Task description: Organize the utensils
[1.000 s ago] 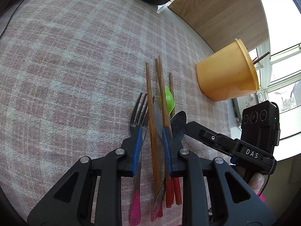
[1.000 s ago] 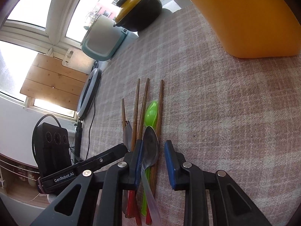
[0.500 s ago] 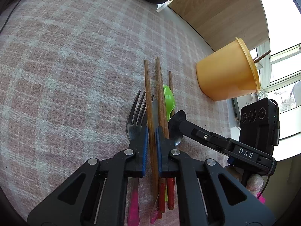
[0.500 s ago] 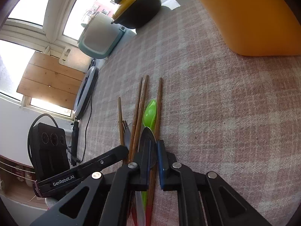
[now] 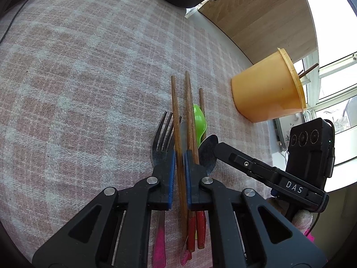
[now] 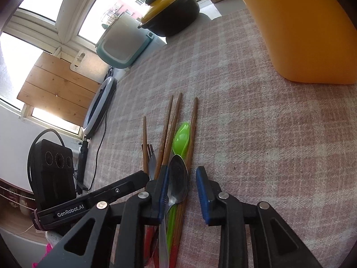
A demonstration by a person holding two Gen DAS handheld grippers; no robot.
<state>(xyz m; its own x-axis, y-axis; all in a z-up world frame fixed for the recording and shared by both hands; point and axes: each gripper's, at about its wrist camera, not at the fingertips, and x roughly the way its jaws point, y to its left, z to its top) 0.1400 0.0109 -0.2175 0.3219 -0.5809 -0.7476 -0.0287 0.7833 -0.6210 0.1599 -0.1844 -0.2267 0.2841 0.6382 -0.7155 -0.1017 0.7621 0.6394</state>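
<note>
Utensils sit bunched mid-tabletop on the pink-and-white checked cloth, handles toward the cameras. Left to right in the left wrist view: steel fork with pink handle, then four brown wooden chopsticks with red ends, lime-green plastic spoon, steel spoon. Orange plastic tub stands well off to the right with a stick already poking out, so my guess is that's the holder.

Left tongs: jaws nearly shut, blue pads clamped on the leftmost chopstick, one stick only. The neighbouring chopstick runs just outside the right pad, over it.

Right tongs: jaws have just been opening, now part open. The steel spoon's bowl lies between the pads against the left one; the right pad stands clear of it. Not gripping.

Doing it well, as I judge it:
- Left: lift straight up and slowly so the clamped stick slides free without dragging fork or neighbour.
- Right: centre on the spoon's neck, not the bowl, before closing; the rightmost chopstick and green spoon sit just beside and underneath, so keep them out of the pinch.
- Keep the two tongs apart; they're nearly touching here.
</note>
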